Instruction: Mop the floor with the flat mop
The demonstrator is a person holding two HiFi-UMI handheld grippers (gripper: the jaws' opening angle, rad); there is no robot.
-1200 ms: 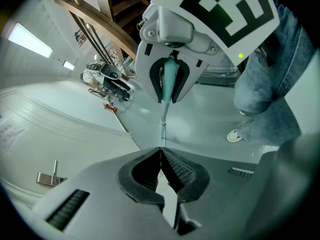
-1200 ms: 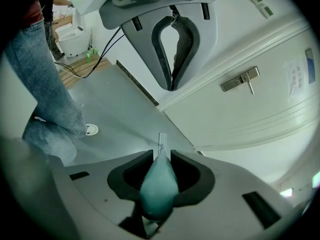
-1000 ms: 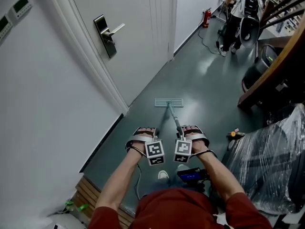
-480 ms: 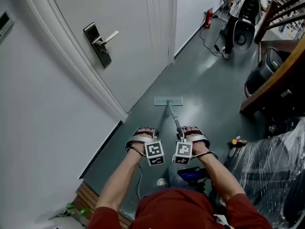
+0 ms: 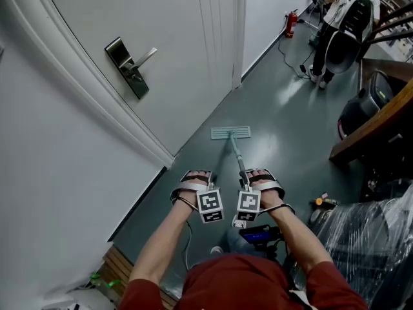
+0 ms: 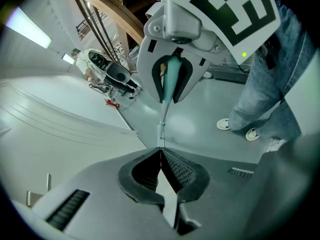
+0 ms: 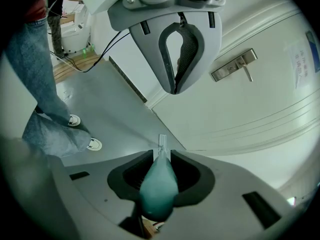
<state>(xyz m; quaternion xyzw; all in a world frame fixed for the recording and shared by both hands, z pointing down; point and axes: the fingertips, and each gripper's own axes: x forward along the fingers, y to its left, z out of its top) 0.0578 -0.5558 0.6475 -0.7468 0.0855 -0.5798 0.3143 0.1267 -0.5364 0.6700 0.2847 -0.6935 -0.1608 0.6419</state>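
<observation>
The flat mop's pale green head (image 5: 230, 133) lies flat on the grey-green floor near the door. Its thin pole (image 5: 237, 160) runs back to my right gripper (image 5: 256, 173), which is shut on the teal handle grip (image 7: 159, 184). In the right gripper view the grip fills the jaws of my right gripper (image 7: 161, 156), and the mop head (image 7: 162, 144) shows small beyond them. My left gripper (image 5: 195, 175) is held close to the left of the pole. In the left gripper view its tips (image 6: 160, 151) meet with nothing between them. The teal grip (image 6: 170, 81) shows there in the right gripper's jaws.
A white door with a lever handle (image 5: 129, 66) and a white wall run along the left. A dark wooden rail (image 5: 374, 121) and a plastic-wrapped bulk (image 5: 368, 237) close in on the right. A small orange tool (image 5: 321, 201) lies on the floor. A person (image 5: 342, 18) and a red fire extinguisher (image 5: 292, 23) are at the far end.
Both grippers hold the same pose and the mop head has barely shifted. The head camera has swung, so the door handle sits further left in the picture.
</observation>
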